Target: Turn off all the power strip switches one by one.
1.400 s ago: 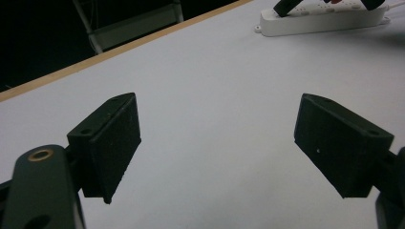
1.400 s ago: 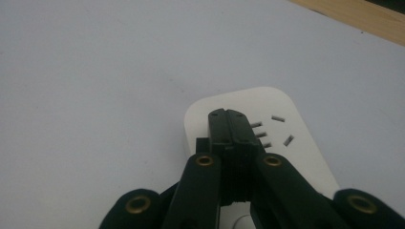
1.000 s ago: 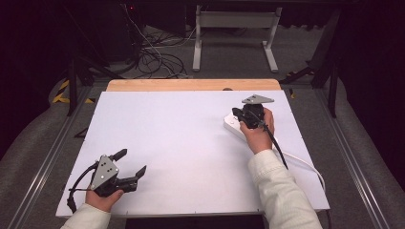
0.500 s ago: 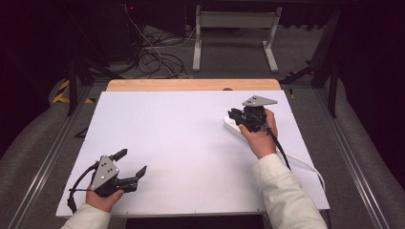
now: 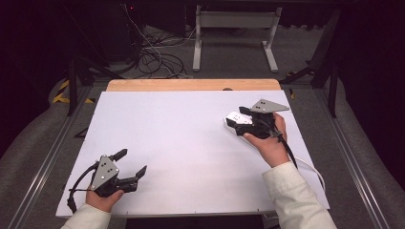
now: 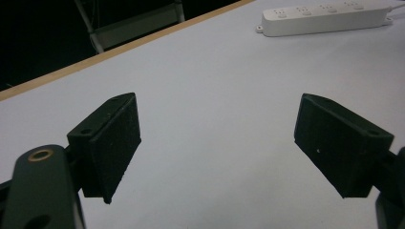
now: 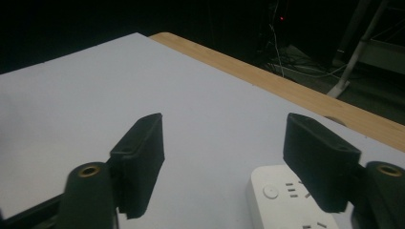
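Note:
A white power strip lies on the right side of the white table top; its end with a round button sits below my right gripper. My right gripper hovers over that end, open, with nothing between its fingers. My left gripper rests near the front left corner, held in a hand, open and empty. In the left gripper view the power strip lies far off at the top right, beyond the wide-apart pads.
The strip's white cable curls off toward the table's right edge behind the right sleeve. A wooden strip borders the far edge. Beyond it stand a metal stand and floor cables in the dark.
The right gripper has shifted slightly toward the person and to the right over the power strip's end. The left gripper has stayed still.

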`<state>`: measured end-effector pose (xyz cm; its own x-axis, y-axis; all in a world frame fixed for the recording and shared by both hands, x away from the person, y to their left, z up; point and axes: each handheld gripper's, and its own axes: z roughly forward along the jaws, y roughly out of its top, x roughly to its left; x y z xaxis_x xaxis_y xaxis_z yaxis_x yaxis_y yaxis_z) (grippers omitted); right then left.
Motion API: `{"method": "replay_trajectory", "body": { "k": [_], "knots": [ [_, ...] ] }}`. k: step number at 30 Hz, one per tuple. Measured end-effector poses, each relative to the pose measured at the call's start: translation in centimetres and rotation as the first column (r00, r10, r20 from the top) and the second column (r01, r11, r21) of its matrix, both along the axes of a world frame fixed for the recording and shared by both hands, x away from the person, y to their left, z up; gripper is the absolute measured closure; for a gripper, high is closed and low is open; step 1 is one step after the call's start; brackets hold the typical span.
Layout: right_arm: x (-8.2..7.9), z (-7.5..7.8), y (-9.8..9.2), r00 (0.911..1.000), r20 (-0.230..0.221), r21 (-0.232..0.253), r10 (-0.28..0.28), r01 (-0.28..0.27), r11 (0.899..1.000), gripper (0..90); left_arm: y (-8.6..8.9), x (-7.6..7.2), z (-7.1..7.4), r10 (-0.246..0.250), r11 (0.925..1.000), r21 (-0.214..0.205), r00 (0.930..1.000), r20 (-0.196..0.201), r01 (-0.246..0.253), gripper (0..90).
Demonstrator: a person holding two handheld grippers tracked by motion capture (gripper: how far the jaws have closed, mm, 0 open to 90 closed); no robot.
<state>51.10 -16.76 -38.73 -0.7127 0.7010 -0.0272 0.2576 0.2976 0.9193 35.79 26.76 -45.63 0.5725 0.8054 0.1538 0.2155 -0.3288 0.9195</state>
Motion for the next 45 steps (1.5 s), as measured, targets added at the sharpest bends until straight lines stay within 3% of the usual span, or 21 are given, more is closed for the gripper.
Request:
{"method": "replay_trajectory", "body": {
  "k": [3, 10, 24, 30, 38, 43, 45],
  "knots": [
    [-1.2, 0.1, -0.6, 0.9998, 0.015, 0.021, 0.017, -0.017, 1.000, 23.1, 0.0, -0.1, 0.0, 0.000, 1.0000, -0.006, 1.0000, -0.003, 0.000, 16.7],
    [-3.8, -0.4, -2.6, 0.9980, 0.002, 0.053, 0.063, -0.063, 0.997, 13.5, -0.1, -0.1, 0.0, 0.000, 0.9999, -0.010, 1.0000, -0.003, 0.000, 16.7],
    [-7.4, -3.6, -6.3, 0.9938, -0.002, 0.087, 0.111, -0.111, 0.990, 8.9, -0.1, -0.1, 0.0, 0.000, 1.0000, -0.008, 1.0000, -0.002, 0.000, 16.6],
    [-8.4, -6.0, -7.3, 0.9898, -0.023, 0.047, 0.140, -0.139, 0.989, 7.1, -0.1, -0.2, 0.0, -0.002, 1.0000, -0.006, 1.0000, 0.000, 0.002, 16.6],
    [-9.3, -9.2, -8.2, 0.9910, -0.071, 0.021, 0.113, -0.112, 0.993, 7.6, -0.2, -0.1, 0.0, -0.010, 0.9999, 0.005, 0.9999, 0.002, 0.010, 16.5],
    [-9.7, -10.0, -8.3, 0.9902, -0.093, -0.009, 0.105, -0.106, 0.994, 7.0, -0.2, -0.1, -0.1, -0.019, 0.9997, 0.013, 0.9998, 0.001, 0.019, 16.2],
    [-9.7, -10.0, -8.3, 0.9904, -0.090, -0.013, 0.105, -0.107, 0.994, 6.3, -0.3, 0.0, -0.3, -0.050, 0.9988, -0.004, 0.9984, -0.028, 0.050, 15.3]
  ]
}}
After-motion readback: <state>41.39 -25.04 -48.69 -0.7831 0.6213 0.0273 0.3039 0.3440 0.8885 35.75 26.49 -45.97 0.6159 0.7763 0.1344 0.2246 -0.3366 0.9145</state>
